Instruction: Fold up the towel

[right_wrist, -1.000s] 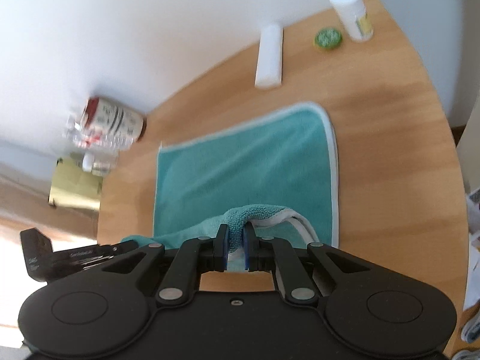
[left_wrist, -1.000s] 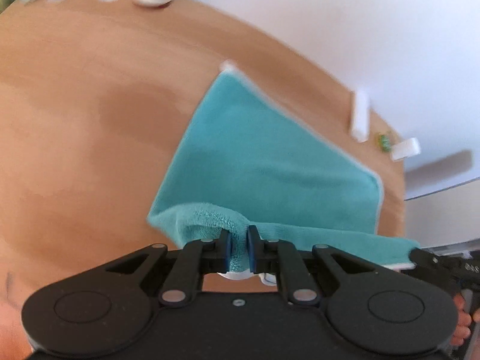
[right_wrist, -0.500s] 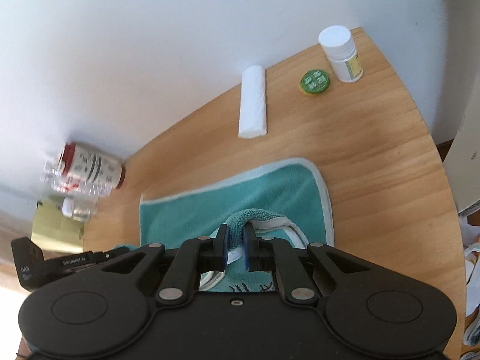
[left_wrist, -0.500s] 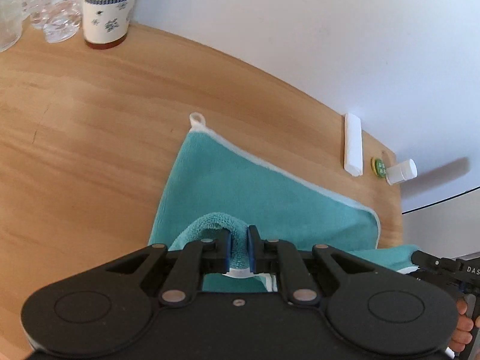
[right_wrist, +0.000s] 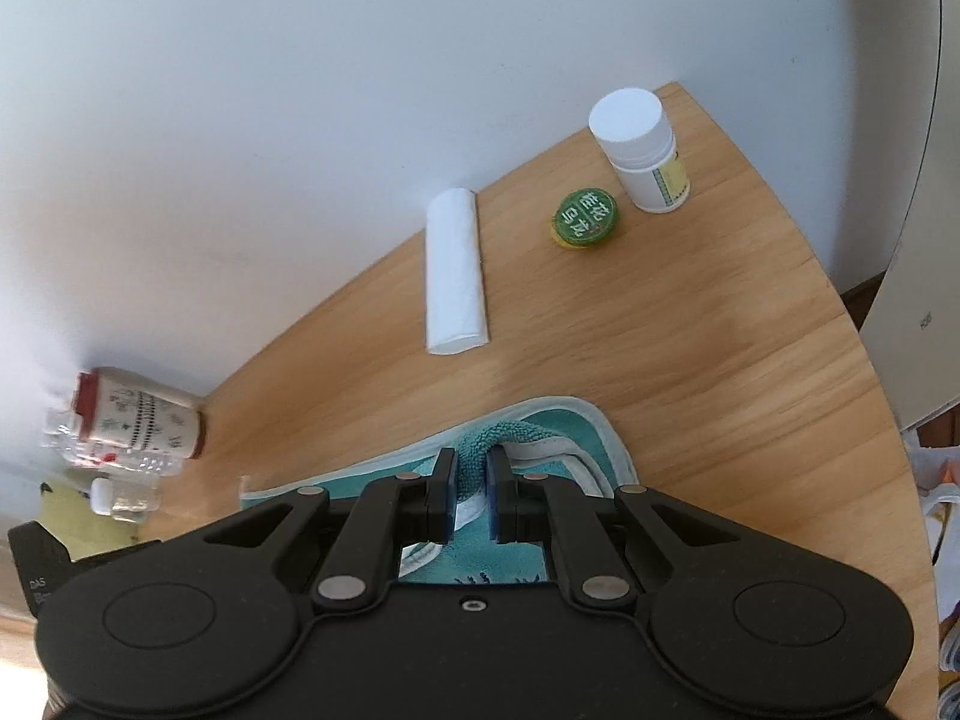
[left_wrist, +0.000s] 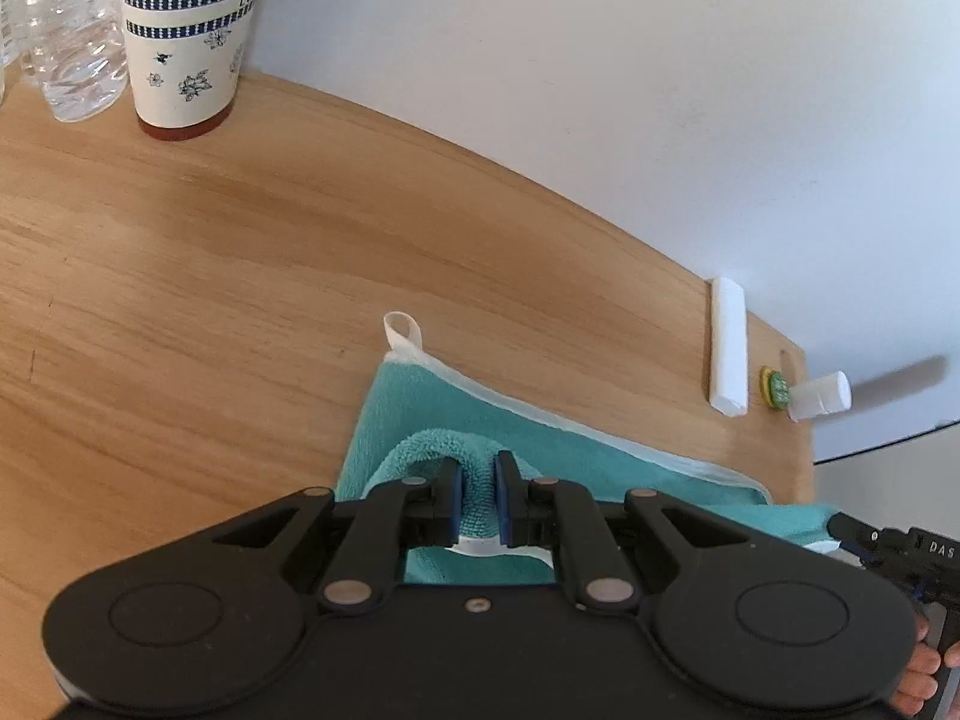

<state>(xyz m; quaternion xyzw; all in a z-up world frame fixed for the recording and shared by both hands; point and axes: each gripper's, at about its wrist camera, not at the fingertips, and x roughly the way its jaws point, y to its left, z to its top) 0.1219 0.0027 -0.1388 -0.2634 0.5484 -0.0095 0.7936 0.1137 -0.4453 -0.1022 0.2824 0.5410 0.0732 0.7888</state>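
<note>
Towel [left_wrist: 540, 438] on bench [left_wrist: 210, 300], near edge lifted. Left gripper [left_wrist: 478, 495] and right gripper [right_wrist: 471, 495] each pinch a corner, jaws pressed on cloth. Far hem lies just ahead of both jaws, running crosswise; both equally near.

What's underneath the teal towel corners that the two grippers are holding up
Under the pinched corners lies more of the same teal towel, flat on the wooden table. Both the left gripper and right gripper hide the layers nearer the camera.
</note>
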